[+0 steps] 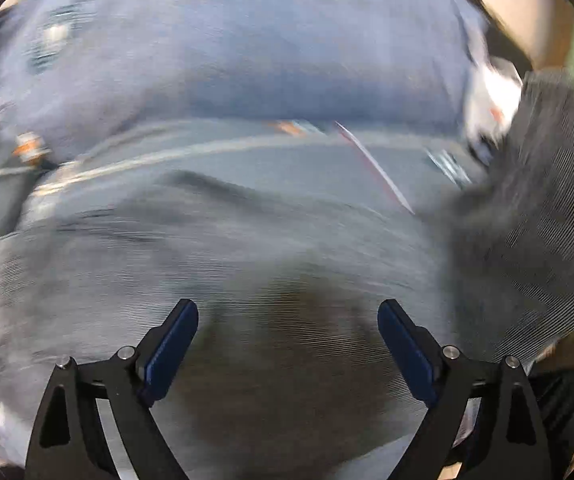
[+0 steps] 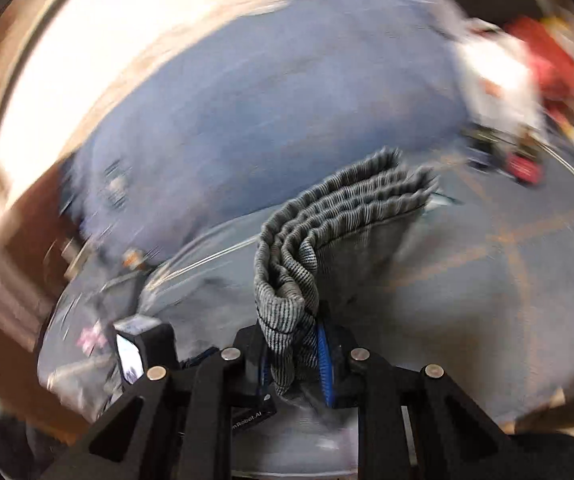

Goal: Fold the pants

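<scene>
Above grey cloth, left claw point(image 1: 288, 320) spread wide, right claw point(image 2: 293, 354) clamping bunched pants point(image 2: 287, 296)

Ribbed grey knit pants point(image 2: 287, 264), soft and matt; matt black plastic right gripper point(image 2: 293, 360) with blue ridged pads point(image 2: 324, 364); matt blue cloth point(image 2: 271, 92).

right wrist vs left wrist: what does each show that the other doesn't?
Right wrist only: the right gripper shut on a bunched, ribbed grey edge of the pants, several layers stacked; a blurred red object top right.

Left wrist only: the left gripper open, nothing between its blue pads, over blurred grey fabric.

Both: the grey pants, a blue cloth surface behind them, and heavy motion blur.
</scene>
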The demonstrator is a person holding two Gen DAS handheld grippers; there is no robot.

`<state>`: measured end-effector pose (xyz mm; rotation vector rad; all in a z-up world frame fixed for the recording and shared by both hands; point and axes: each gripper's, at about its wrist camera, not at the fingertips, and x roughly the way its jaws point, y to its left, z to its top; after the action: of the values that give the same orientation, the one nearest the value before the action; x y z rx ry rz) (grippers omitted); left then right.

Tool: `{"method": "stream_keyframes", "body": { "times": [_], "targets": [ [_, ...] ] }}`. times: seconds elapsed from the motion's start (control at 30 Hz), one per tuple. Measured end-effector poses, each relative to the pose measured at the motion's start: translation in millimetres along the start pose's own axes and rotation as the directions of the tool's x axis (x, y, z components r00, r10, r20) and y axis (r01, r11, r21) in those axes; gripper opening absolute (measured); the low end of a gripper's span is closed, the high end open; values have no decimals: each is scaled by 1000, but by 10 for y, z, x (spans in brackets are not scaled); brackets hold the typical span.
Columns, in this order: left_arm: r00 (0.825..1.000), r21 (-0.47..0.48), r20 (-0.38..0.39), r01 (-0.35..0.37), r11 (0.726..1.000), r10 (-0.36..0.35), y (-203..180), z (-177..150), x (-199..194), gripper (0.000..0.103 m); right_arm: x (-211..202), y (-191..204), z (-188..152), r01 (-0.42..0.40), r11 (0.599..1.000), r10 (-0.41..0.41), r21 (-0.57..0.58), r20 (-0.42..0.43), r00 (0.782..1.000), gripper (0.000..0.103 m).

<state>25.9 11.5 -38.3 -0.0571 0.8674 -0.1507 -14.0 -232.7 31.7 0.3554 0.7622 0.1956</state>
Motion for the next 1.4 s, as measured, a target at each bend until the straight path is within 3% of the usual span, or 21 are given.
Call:
{"method": "stream_keyframes", "body": {
  "times": [0.03, 0.13, 0.2, 0.23, 0.3, 0.33, 0.43, 0.53, 0.6, 0.67, 0.7, 0.77, 0.83, 0.97, 1.03, 1.13, 1.17, 1.2, 1.3, 1.37, 1.4],
  "targets": [
    [998, -68, 37, -49, 996, 51, 308, -42, -184, 92, 90, 160, -56, -33, 999, 33, -30, -19, 999, 21],
    [990, -193, 47, -123, 973, 135, 880, -183, -427, 92, 530, 530, -353, -131, 986, 119, -101, -120, 986, 28],
    [985, -225, 35, -157, 962, 169, 1067, -243, -490, 92, 934, 640, -616, -198, 973, 171, -117, -205, 964, 57],
    [983, -225, 31, -170, 959, 182, 1128, -257, -518, 92, 1209, 648, -789, -198, 973, 158, -120, -280, 947, 79],
    [982, -224, 42, -169, 960, 183, 1132, -242, -546, 92, 1469, 571, -995, -171, 983, 133, -69, -374, 918, 81],
    [986, -220, 47, -147, 964, 161, 1085, -205, -552, 92, 1379, 530, -994, -195, 979, 167, -56, -322, 932, 81],
    [994, -194, 69, -75, 978, 89, 842, -75, -564, 92, 1115, 350, -896, -259, 965, 256, 26, -281, 925, 82],
    [997, -134, 73, 2, 991, 8, 489, 13, -531, 92, 766, -60, -777, -267, 954, 288, 137, -170, 943, 87],
    [998, -83, 63, 12, 997, -7, 278, 19, -429, 92, 700, -273, -779, -254, 945, 286, 206, -143, 948, 89],
    [999, -2, -8, -52, 999, 52, 102, -46, -186, 92, 806, -530, -839, -196, 939, 261, 282, -214, 941, 89],
    [993, 46, -79, -89, 995, 93, 37, -115, 18, 92, 860, -650, -862, -183, 926, 274, 330, -257, 927, 89],
    [961, 108, -223, -142, 984, 164, -9, -303, 399, 93, 819, -790, -786, -230, 890, 341, 393, -242, 908, 89],
    [974, 73, -166, -142, 987, 153, 31, -374, 384, 93, 725, -824, -568, -274, 878, 371, 393, -196, 908, 89],
    [973, 86, -164, -152, 985, 164, 21, -357, 398, 93, 843, -775, -58, -351, 856, 429, 379, -143, 892, 89],
    [974, 74, -159, -149, 986, 159, 35, -360, 394, 93, 1172, -801, 173, -366, 846, 456, 388, -172, 873, 89],
    [975, 77, -149, -153, 985, 163, 42, -388, 335, 93, 1756, -897, 266, -285, 861, 419, 423, -270, 867, 89],
    [976, 76, -151, -149, 986, 159, 44, -395, 316, 93, 1889, -958, 249, -278, 847, 431, 453, -279, 858, 88],
    [976, 69, -158, -140, 988, 150, 21, -413, 272, 93, 1851, -1015, 276, -294, 830, 446, 475, -247, 860, 88],
    [983, 43, -146, -108, 993, 113, 64, -347, 164, 93, 1598, -930, 337, -296, 860, 416, 417, -233, 879, 88],
    [991, 20, -97, -90, 996, 92, 87, -313, 45, 93, 1483, -793, 337, -348, 858, 447, 378, -215, 868, 88],
    [992, 19, -90, -84, 996, 86, 89, -302, 33, 93, 1471, -778, 333, -339, 868, 432, 362, -214, 876, 88]
  ]
}}
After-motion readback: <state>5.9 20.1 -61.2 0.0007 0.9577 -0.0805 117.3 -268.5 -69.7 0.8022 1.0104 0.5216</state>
